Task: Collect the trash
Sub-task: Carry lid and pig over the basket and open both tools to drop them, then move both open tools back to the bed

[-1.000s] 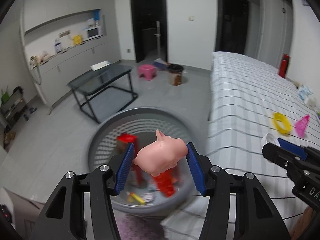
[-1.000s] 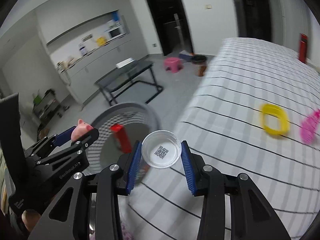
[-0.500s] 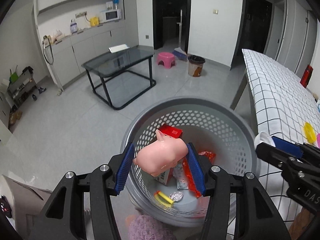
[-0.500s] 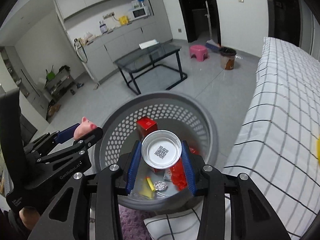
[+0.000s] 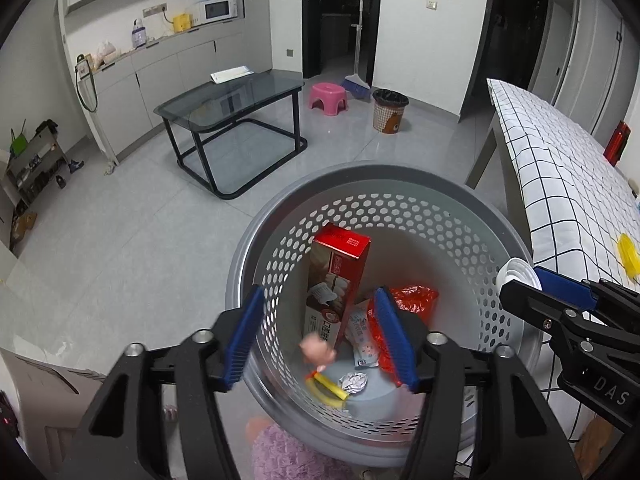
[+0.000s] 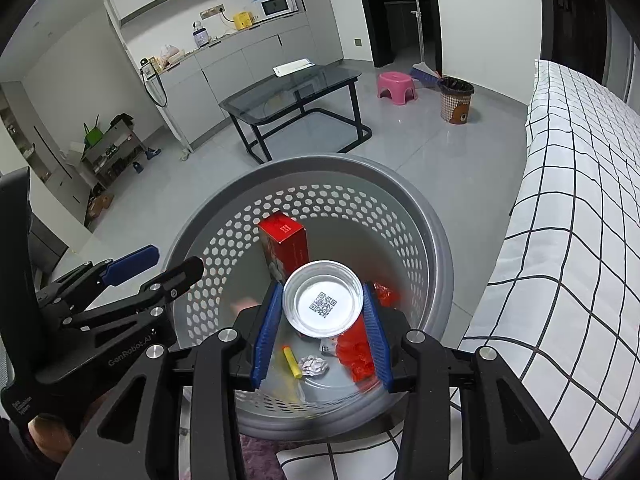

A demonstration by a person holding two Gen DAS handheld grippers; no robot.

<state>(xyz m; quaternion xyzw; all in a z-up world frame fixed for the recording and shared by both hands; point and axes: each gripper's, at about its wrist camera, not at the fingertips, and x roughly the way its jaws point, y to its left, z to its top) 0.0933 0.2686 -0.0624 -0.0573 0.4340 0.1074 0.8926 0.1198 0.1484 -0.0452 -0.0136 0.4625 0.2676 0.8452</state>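
A grey perforated basket point(image 5: 400, 184) stands on the floor under both grippers; it also shows in the right wrist view point(image 6: 320, 168). My left gripper point(image 5: 318, 338) is open and empty above it. A pink pig toy point(image 5: 318, 352), blurred, is below the jaws inside the basket. My right gripper point(image 6: 320, 322) is shut on a white plastic cup point(image 6: 323, 304) with a QR code on its base, held over the basket. Inside lie a red box point(image 5: 338, 276), a red wrapper point(image 5: 408, 296), a yellow stick point(image 5: 326, 386) and a foil ball point(image 5: 354, 382).
A bed with a white checked cover point(image 6: 580, 240) is at the right, with a yellow ring point(image 5: 628, 248) on it. A glass table point(image 5: 232, 100), a pink stool point(image 5: 328, 96) and a small bin point(image 5: 390, 110) stand farther off on the grey floor.
My left gripper has opened and let go of the pink pig, which has dropped into the basket. Both grippers have moved closer over the basket. The right one still holds the cup.
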